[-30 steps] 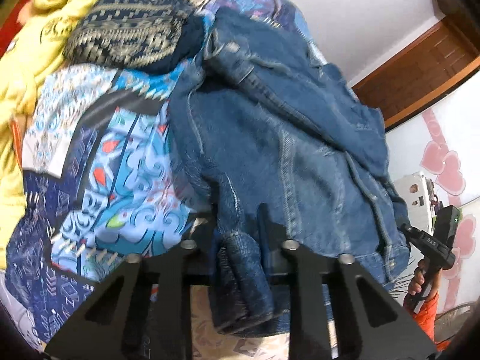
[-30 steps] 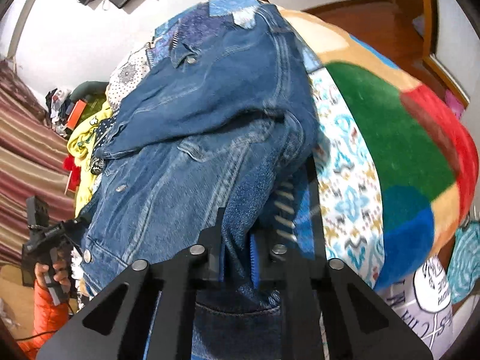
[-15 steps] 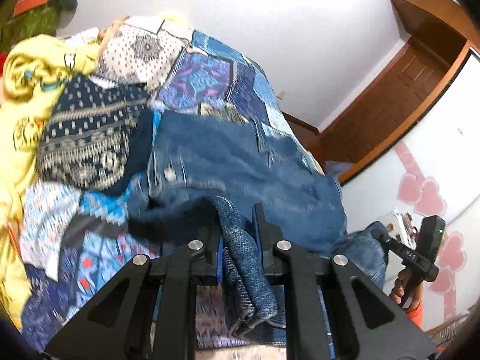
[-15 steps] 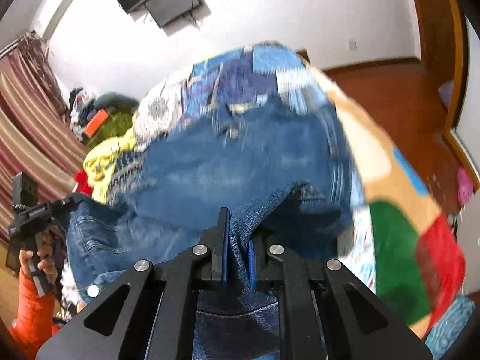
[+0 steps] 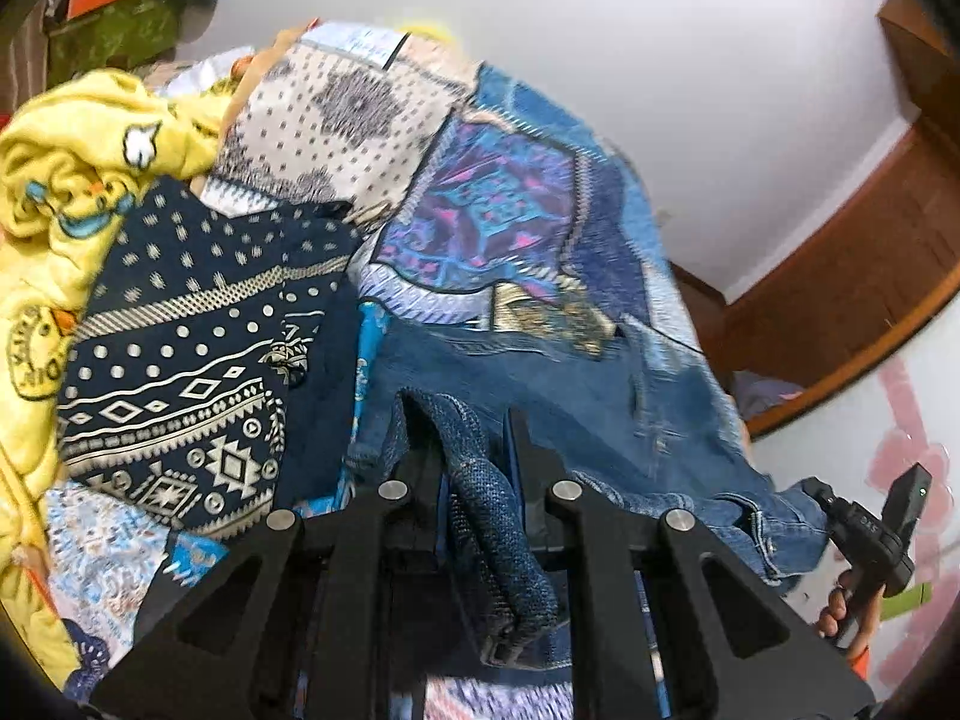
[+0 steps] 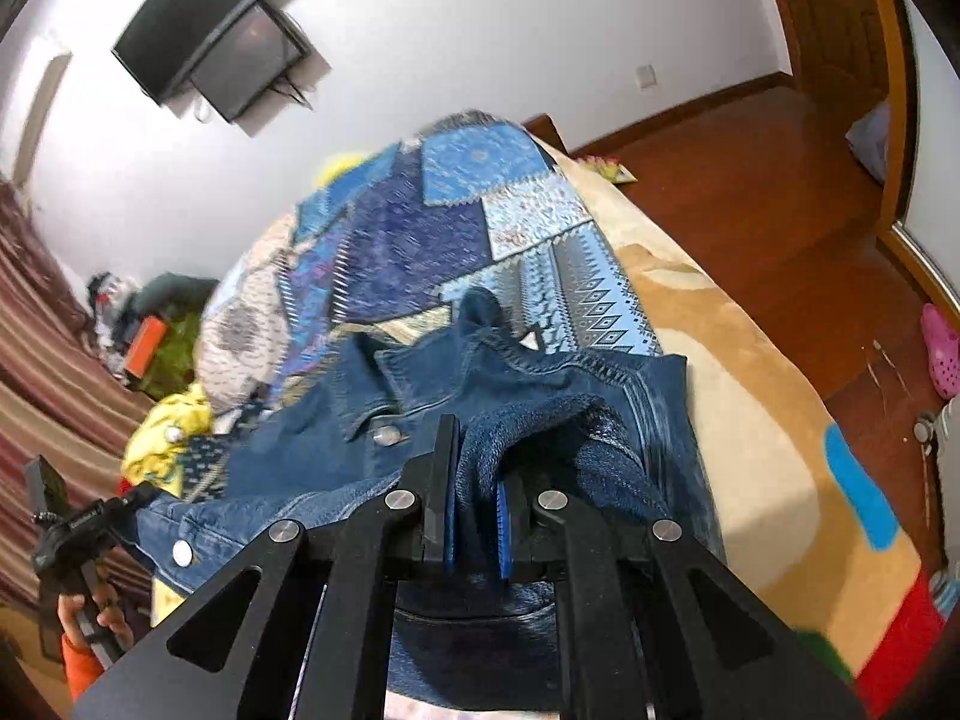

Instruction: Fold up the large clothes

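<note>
A blue denim jacket lies spread across the bed's blue patchwork quilt. My left gripper is shut on a thick denim edge that droops down between its fingers. In the right wrist view the jacket shows its collar and metal buttons. My right gripper is shut on another bunched denim edge of it. Each gripper appears in the other's view, at the jacket's far corner, held by a hand: the right one and the left one.
A navy patterned garment and a yellow printed garment lie left of the jacket. A tan, red and blue blanket covers the bed's right side. A wood floor and a pink shoe lie beyond. A TV hangs on the wall.
Both grippers have carried their held denim edges forward over the jacket, so it now lies flatter and shorter on the quilt. Both views have tilted up toward the far wall.
</note>
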Available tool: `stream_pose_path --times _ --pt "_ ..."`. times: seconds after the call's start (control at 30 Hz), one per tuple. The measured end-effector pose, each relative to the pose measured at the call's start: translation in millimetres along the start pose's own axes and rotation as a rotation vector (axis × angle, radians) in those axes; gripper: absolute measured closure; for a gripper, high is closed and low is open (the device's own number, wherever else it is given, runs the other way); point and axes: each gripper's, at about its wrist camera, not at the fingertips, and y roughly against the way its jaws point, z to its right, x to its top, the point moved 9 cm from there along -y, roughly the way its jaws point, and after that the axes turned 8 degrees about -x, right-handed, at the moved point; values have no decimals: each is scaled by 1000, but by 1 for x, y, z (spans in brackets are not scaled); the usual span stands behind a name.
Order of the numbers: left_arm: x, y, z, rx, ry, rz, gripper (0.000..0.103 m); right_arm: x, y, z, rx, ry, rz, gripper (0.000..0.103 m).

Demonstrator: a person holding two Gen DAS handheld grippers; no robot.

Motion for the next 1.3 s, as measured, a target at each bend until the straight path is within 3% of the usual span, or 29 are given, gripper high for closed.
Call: stream_pose_path --times 0.3,0.43,0.57,0.6,0.63,0.7,0.73,0.8,0.83,0.87,0.97,1.1,1.3 --pt "-19 -72 -45 106 20 -117 88 -2 -50 16 -97 104 -153 94" --pt "-26 -79 -43 145 -56 -150 85 -14 -48 20 -96 196 -261 89" --pt "-31 -79 -33 202 -190 -209 84 -18 -26 22 -88 247 -286 85" --pt "-33 -78 -30 220 -227 -221 84 -18 -23 21 -87 257 -287 82" --pt "-34 -77 -27 240 -262 -230 84 -21 -14 21 -99 285 -294 71" --pt "-37 -74 -24 274 -293 -251 84 -22 -7 23 -176 348 -285 56" --pt "-38 -72 -24 281 -295 -258 82 -19 4 26 -240 392 -244 43" --pt "-36 -63 -26 345 -288 -256 63 -14 19 32 -328 425 -177 32" --pt "-33 -55 -25 368 -280 -238 47 -12 31 35 -344 428 -146 32" --pt "-31 -47 -23 362 -275 -216 40 -11 42 37 -341 422 -129 32" --pt "-26 -16 -5 289 -253 -143 30 -14 68 43 -314 369 -91 31" --pt "-30 14 17 259 -292 -85 18 -31 85 36 -263 341 -77 30" --pt "-73 27 45 229 -420 -120 12 -72 74 3 -174 390 -121 25"
